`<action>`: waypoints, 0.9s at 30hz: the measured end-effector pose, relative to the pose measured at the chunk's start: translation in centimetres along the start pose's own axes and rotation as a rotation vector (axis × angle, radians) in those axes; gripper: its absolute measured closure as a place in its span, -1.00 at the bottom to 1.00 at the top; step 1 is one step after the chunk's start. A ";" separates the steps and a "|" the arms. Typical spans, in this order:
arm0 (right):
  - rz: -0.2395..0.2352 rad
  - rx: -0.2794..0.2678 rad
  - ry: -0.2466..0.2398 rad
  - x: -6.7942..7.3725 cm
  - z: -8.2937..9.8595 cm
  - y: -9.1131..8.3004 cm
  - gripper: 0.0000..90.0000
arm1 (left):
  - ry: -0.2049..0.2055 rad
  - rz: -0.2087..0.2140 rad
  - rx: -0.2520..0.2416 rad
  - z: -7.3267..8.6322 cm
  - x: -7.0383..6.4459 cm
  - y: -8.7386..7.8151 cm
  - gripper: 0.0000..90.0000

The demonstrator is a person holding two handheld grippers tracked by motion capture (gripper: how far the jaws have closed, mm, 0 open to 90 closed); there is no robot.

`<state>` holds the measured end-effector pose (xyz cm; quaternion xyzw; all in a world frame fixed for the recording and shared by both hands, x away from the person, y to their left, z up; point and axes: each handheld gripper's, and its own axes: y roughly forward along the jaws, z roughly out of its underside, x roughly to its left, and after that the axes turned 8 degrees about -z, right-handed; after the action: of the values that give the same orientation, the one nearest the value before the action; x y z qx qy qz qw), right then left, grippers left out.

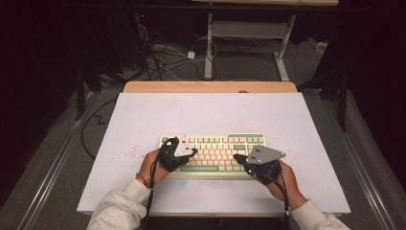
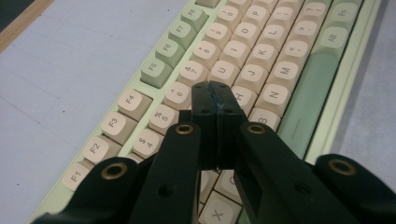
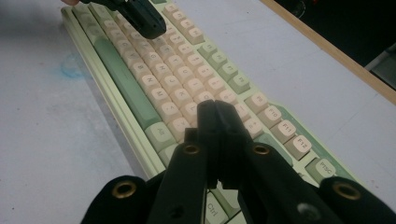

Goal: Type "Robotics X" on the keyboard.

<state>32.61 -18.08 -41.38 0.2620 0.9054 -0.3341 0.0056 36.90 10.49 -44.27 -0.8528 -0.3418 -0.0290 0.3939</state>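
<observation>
High view: keyboard (image 1: 213,153) lies at the counter (image 1: 143,120) centre; left gripper (image 1: 194,151) at its 9 o'clock end, right gripper (image 1: 236,157) toward 4 o'clock, both closed, empty.

Black hand-held gripper (image 1: 193,152) jaws — brass-ringed screws, grey plates, pale sleeves (image 1: 117,206)

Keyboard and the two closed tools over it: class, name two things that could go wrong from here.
1. The left tool, shut, is wider than one keycap and sits among G, H and 6, so it may press a neighbouring key on the keyboard.
2. The right tool is tilted over the right-hand keys; it could slip off a rounded cap or push the keyboard across the smooth table.
</observation>
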 end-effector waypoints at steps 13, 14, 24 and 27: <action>-0.007 0.008 0.006 -0.2 0.2 0.2 1.00 | 0.004 -0.003 0.026 -0.6 0.3 1.3 0.95; -0.007 0.009 0.005 -0.2 0.2 0.2 1.00 | 0.002 -0.001 0.029 -0.7 0.3 1.4 0.95; -0.010 0.008 0.010 -0.4 0.2 0.2 1.00 | -0.001 0.004 0.039 -0.6 0.5 1.8 0.95; -0.011 0.009 0.008 -0.3 0.2 0.2 1.00 | 0.003 0.005 0.051 -0.6 0.5 1.9 0.95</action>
<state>32.96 -18.26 -41.62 0.2583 0.9053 -0.3372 -0.0011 38.57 9.44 -44.96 -0.8433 -0.3397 -0.0209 0.4159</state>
